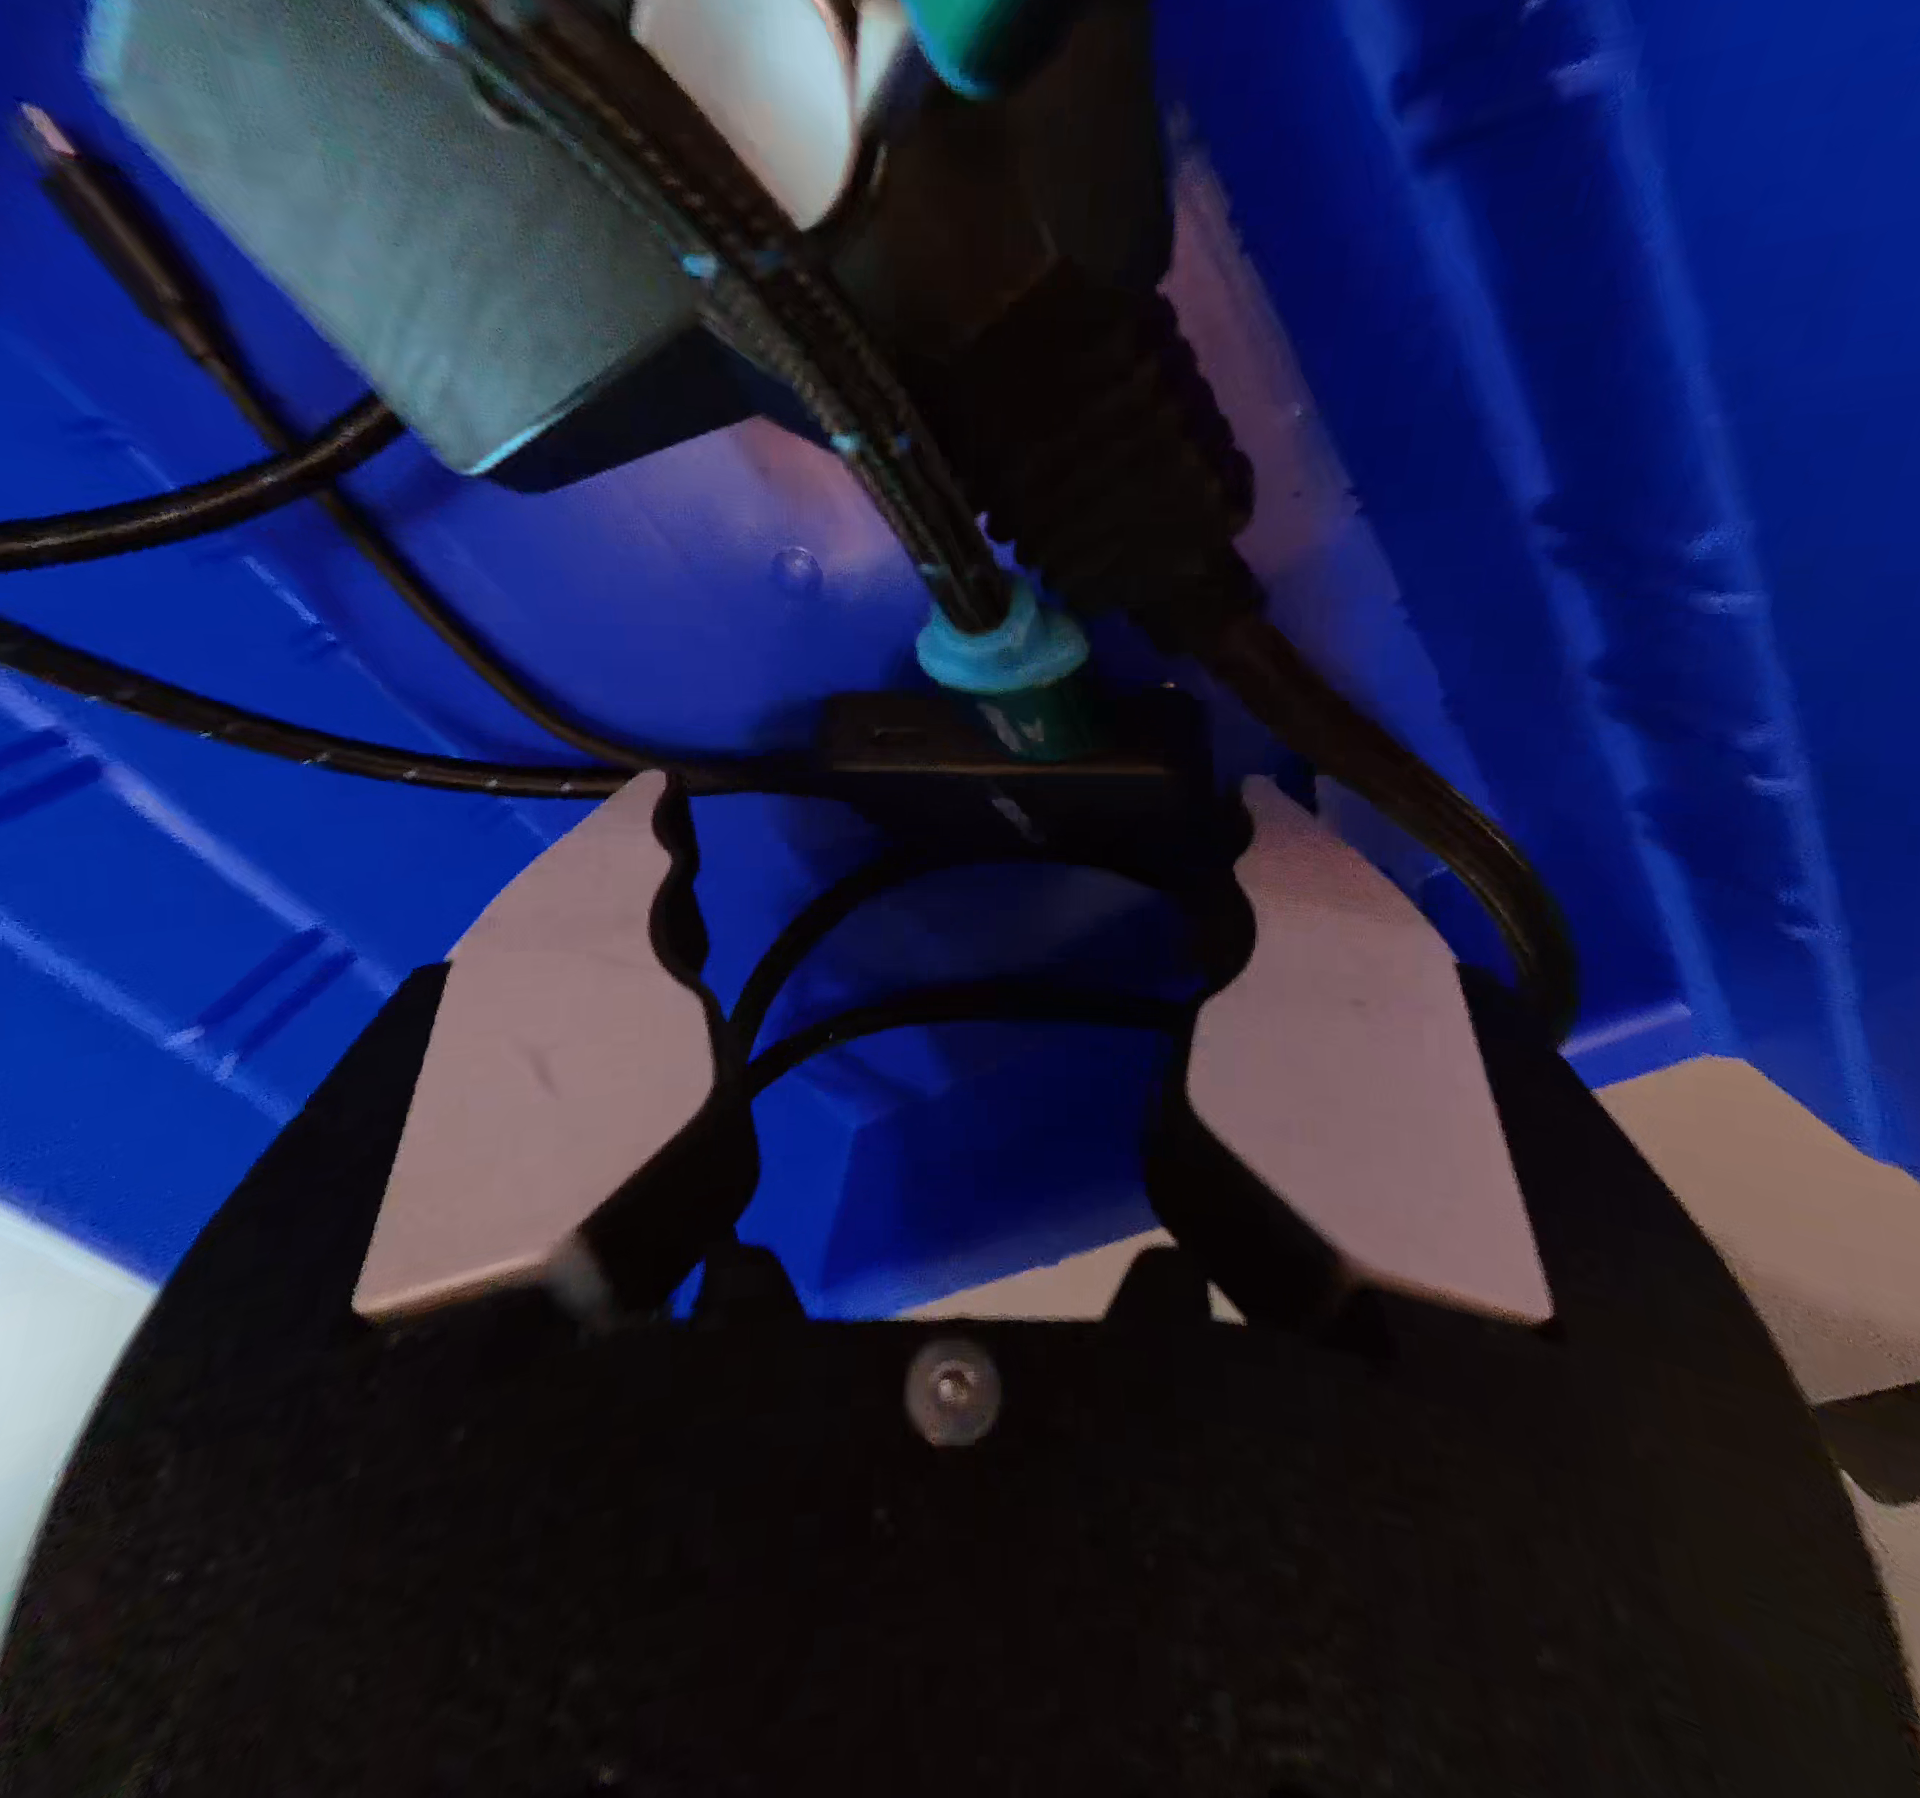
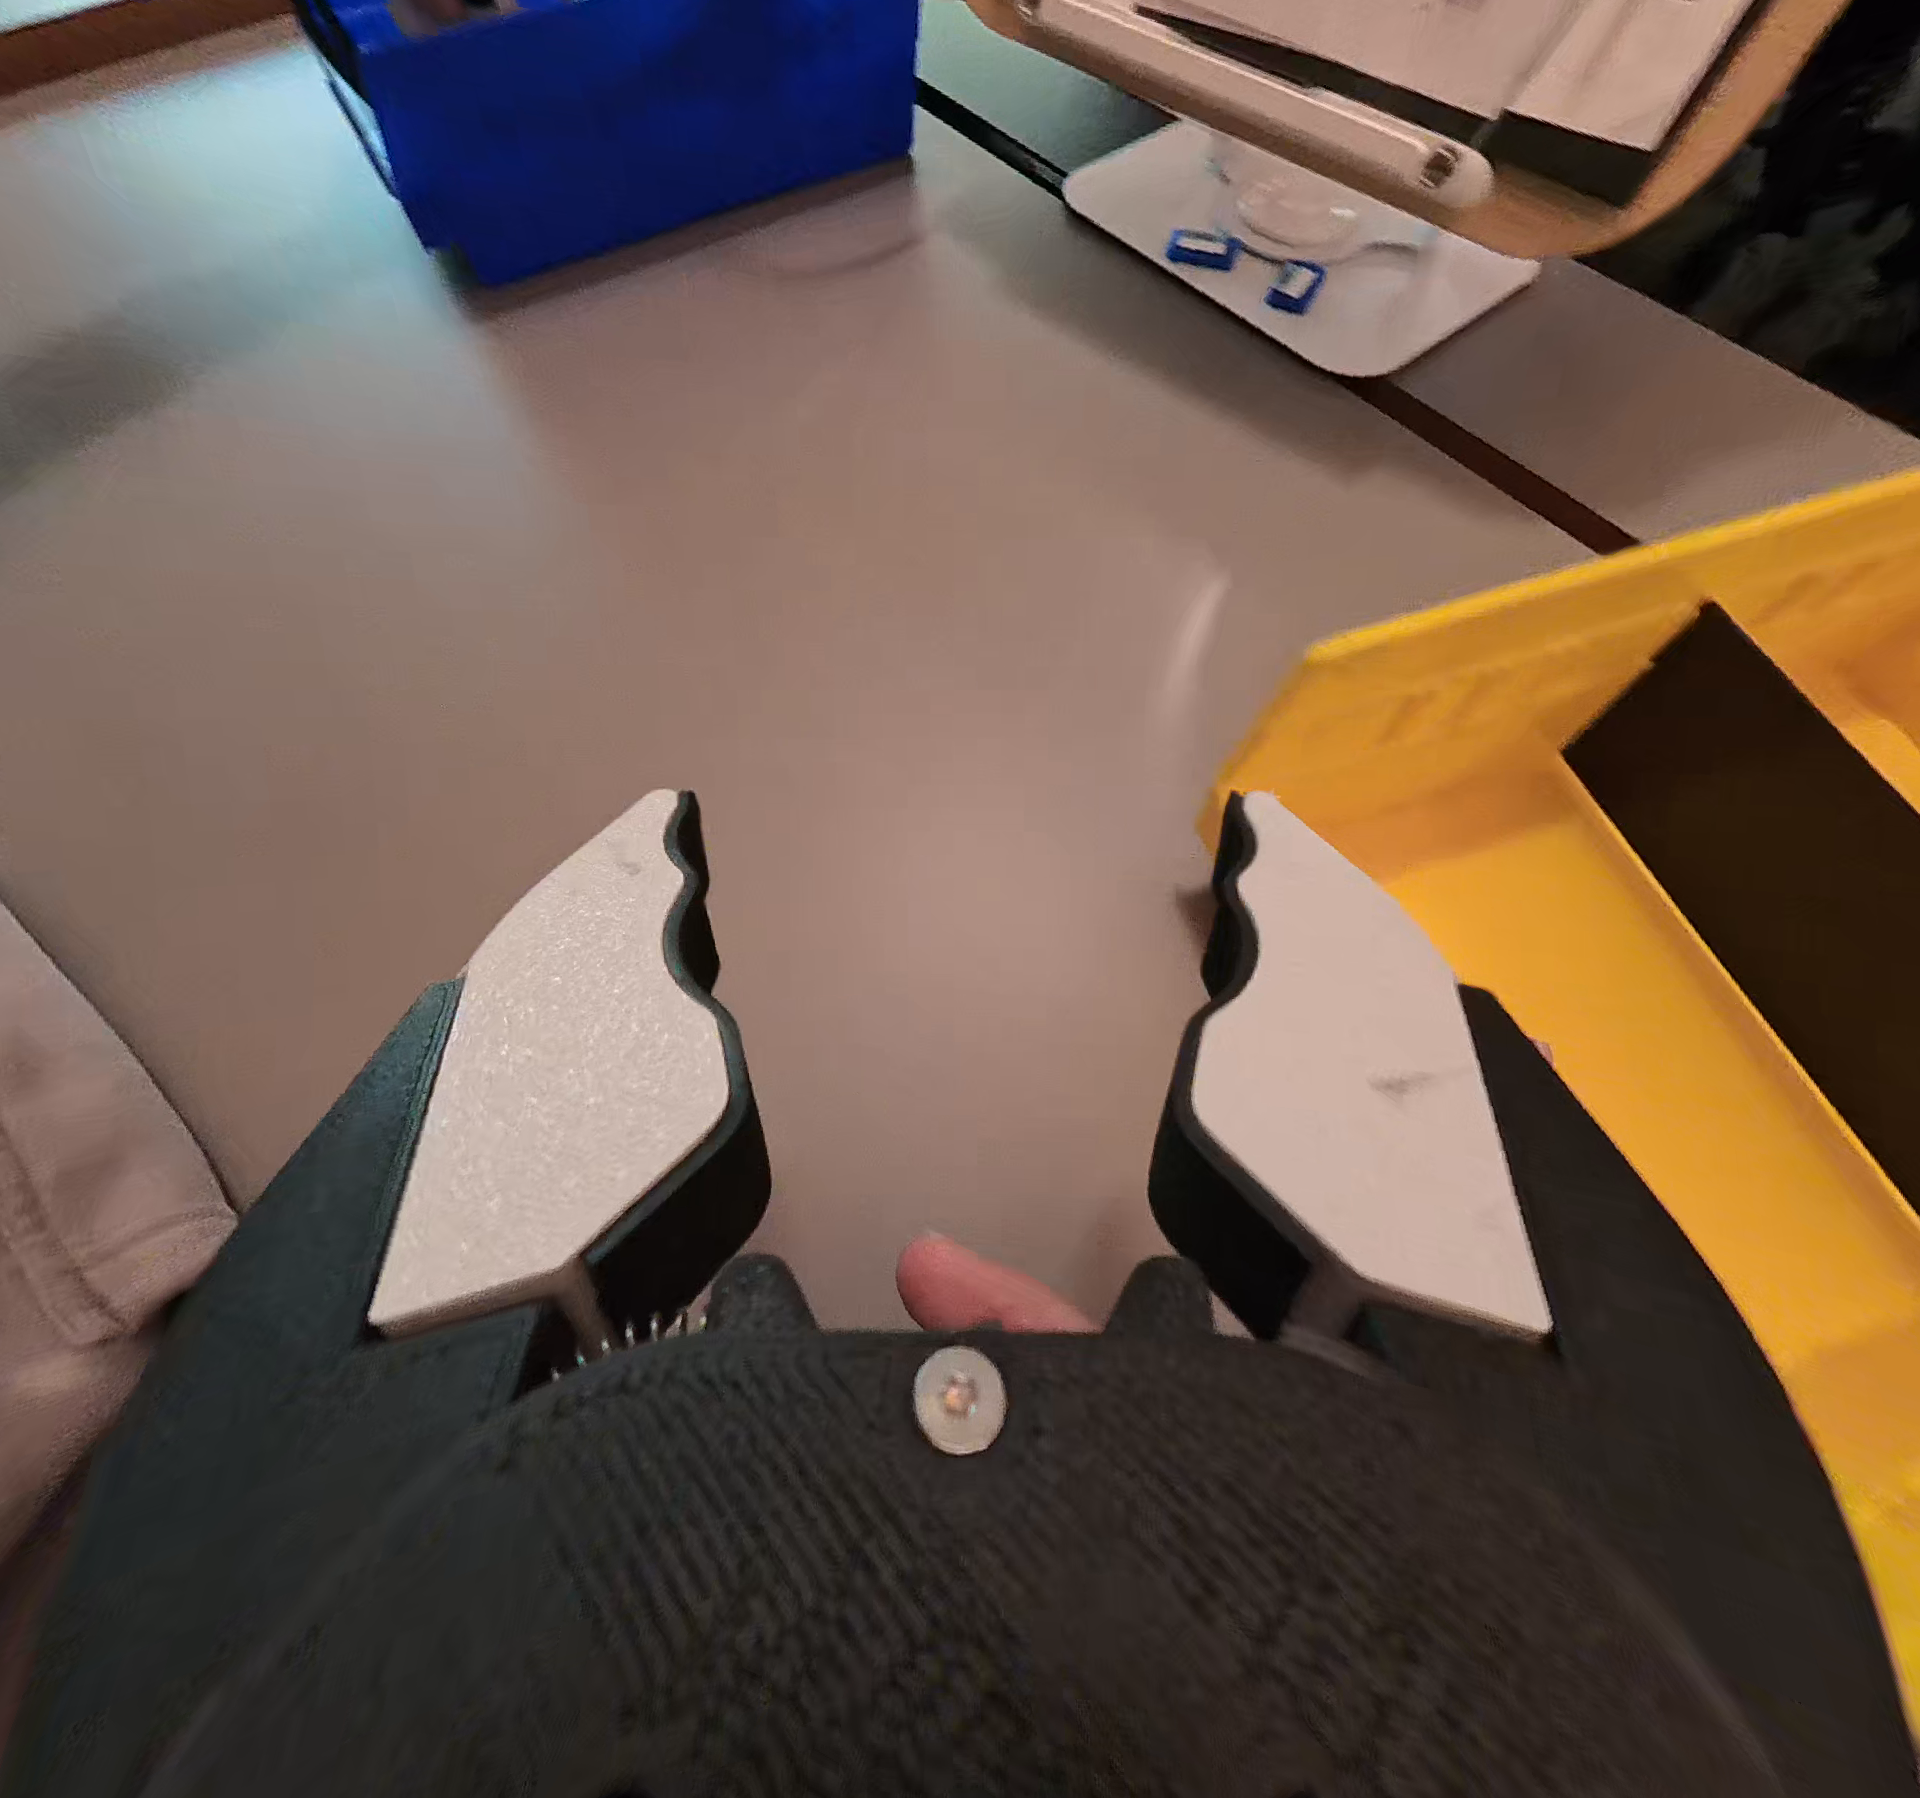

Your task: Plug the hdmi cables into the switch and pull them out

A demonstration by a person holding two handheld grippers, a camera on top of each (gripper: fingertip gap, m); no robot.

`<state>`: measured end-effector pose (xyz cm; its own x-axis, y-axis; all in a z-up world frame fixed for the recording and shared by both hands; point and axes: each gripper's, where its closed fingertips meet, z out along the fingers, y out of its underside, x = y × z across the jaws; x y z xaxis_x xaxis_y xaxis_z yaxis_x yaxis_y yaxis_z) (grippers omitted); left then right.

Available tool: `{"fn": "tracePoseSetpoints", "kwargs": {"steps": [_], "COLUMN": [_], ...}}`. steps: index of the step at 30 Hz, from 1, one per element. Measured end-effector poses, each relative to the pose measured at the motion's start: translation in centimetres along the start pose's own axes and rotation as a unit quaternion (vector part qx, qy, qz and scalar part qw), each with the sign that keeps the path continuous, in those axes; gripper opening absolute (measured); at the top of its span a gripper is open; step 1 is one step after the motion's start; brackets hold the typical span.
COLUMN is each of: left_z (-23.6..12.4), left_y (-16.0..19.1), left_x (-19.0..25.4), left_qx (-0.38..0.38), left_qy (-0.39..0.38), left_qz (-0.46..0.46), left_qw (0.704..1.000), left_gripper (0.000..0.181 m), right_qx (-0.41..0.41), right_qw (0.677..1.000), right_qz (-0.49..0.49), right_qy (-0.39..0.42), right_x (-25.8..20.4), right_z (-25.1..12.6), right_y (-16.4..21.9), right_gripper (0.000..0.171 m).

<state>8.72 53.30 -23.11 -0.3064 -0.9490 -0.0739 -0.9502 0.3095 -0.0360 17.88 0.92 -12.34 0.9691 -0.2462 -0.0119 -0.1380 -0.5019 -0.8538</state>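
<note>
In the left wrist view my left gripper is open inside a blue bin. Its fingertips stand on either side of a small black HDMI switch without closing on it. A teal HDMI plug on a braided black cable sits in the switch's top. A thick black ribbed connector lies just right of it. My right gripper is open and empty above the grey table, far from the blue bin.
In the bin a grey box, a white cylinder and loose black cables crowd the switch. A yellow bin with a black insert stands right of the right gripper. A stand holding papers is at the back right.
</note>
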Motion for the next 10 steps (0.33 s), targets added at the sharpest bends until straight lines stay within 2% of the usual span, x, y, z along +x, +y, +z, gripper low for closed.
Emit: {"fn": "tracePoseSetpoints", "kwargs": {"steps": [3, 5, 8, 10], "left_z": [1.5, 1.5, 0.2, -2.1], "left_y": [0.2, 0.0, -0.4, -0.8], "left_x": [1.2, 1.4, 0.9, 0.7], "left_qx": [-0.012, -0.002, 0.051, 0.108], "left_qy": [0.055, 0.072, 0.049, 0.024], "left_qz": [-0.007, -0.019, -0.028, -0.045], "left_qw": [0.998, 0.997, 0.997, 0.993], "left_gripper": [0.076, 0.075, 0.075, 0.075], "right_qx": [0.003, 0.009, 0.006, 0.003], "right_qw": [1.0, 0.999, 0.998, 0.998], "right_qz": [-0.014, -0.027, -0.033, -0.032], "right_qy": [-0.022, -0.029, -0.049, -0.058], "right_x": [-1.6, -2.6, -4.2, -4.8], "right_z": [1.2, 1.5, 1.8, 2.1], "right_y": [-1.1, -1.6, -1.3, -0.7], "right_gripper": [0.092, 0.091, 0.088, 0.088]}}
